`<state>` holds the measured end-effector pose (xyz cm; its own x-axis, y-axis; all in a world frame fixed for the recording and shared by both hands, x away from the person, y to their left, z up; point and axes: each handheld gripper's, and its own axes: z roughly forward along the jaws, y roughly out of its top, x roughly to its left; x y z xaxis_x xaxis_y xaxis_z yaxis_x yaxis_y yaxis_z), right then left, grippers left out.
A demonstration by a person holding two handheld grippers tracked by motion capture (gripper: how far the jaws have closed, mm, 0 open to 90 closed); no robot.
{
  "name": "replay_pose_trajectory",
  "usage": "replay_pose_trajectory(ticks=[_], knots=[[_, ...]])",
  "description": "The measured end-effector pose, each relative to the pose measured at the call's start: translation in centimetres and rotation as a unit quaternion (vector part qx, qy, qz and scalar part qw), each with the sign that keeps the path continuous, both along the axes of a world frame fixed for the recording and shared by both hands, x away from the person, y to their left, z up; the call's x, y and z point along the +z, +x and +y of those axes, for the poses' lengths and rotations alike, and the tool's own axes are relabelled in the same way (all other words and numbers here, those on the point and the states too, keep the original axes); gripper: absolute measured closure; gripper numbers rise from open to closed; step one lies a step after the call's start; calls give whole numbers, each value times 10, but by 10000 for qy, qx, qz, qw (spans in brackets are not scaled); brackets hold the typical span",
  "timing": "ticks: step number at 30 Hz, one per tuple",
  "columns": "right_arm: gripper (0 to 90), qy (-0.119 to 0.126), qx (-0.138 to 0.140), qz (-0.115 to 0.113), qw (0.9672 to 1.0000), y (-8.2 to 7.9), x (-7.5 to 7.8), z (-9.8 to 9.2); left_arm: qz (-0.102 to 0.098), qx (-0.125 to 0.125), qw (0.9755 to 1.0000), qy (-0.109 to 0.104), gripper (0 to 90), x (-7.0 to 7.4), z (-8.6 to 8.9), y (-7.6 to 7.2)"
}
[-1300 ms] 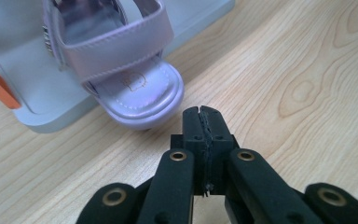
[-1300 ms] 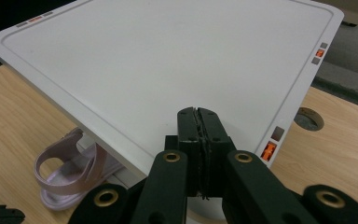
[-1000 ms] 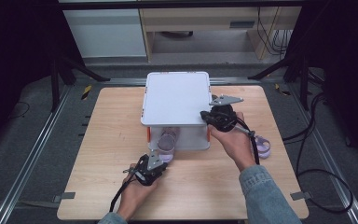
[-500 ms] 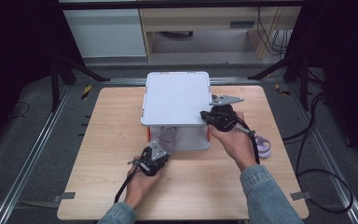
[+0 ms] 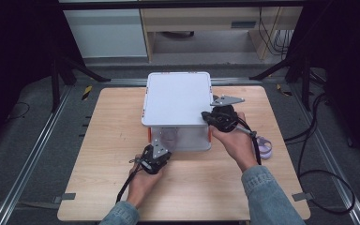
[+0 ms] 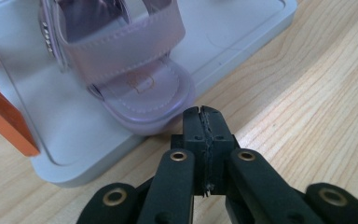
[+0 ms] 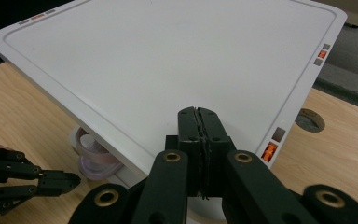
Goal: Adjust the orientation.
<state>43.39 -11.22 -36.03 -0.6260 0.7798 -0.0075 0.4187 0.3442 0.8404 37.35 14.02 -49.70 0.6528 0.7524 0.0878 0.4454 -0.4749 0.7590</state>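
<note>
Sandal, pale lilac with a wide strap, lies on the bottom tray of a white two-level rack at the middle of the counter; its rounded toe reaches the tray's front lip. In the high view it shows dimly under the rack's top, at about 6 o'clock from the rack's centre.

At 7 o'clock from the rack, the left hand-held gripper points at the tray's front edge. In the left gripper view its jaws are pressed together with nothing between them, the tips just beside the sandal's toe; whether they touch it I cannot tell. An orange post of the rack stands at the left of that view.

At 4 o'clock from the rack's centre, the right hand-held gripper sits at the near right corner of the rack's flat top. Its jaws too are fully closed and grip nothing, the tips over the top's edge. The right gripper view also catches the sandal under that top and the left hand-held gripper at 8 o'clock.

A second lilac sandal lies on the counter at 4 o'clock from the rack, partly behind the right hand.
</note>
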Motion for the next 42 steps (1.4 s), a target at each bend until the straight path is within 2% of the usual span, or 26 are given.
replay_pose_trajectory(ticks=[8, 16, 22, 24, 29, 30, 32, 37, 39, 42], knots=[[894, 11, -8, -8, 10000, 0, 0, 0, 11, 21, 10000, 71, 898, 2, 0, 10], [894, 2, -7, -13, 10000, 0, 0, 0, -109, 78, 9999, 110, 897, -1, -2, 13], [894, 14, 0, -8, 10000, 0, 0, 0, -105, 115, 9997, 194, 897, 0, -4, 21], [894, 17, 4, -10, 10000, 0, 0, 0, -98, 145, 9997, 141, 897, -1, -5, 24], [894, 26, 3, -3, 10000, 0, 0, -1, -72, 185, 9997, 164, 897, -2, -5, 28], [894, 19, 0, -5, 10000, 0, 0, 0, -44, 209, 9997, 91, 897, -3, -5, 29], [894, 30, 6, 2, 10000, 0, 0, -1, -30, 214, 9997, 75, 897, -3, -4, 29], [892, 37, 13, 9, 10000, 1, 0, -1, -44, 241, 9997, 50, 893, -2, -4, 28], [859, 36, 13, 52, 10000, 2, 1, -1, -18, 250, 9997, -23, 884, 1, -3, 27], [859, 67, 1, 20, 10000, 2, 2, -3, -60, 232, 9997, -83, 881, 6, -1, 21]])
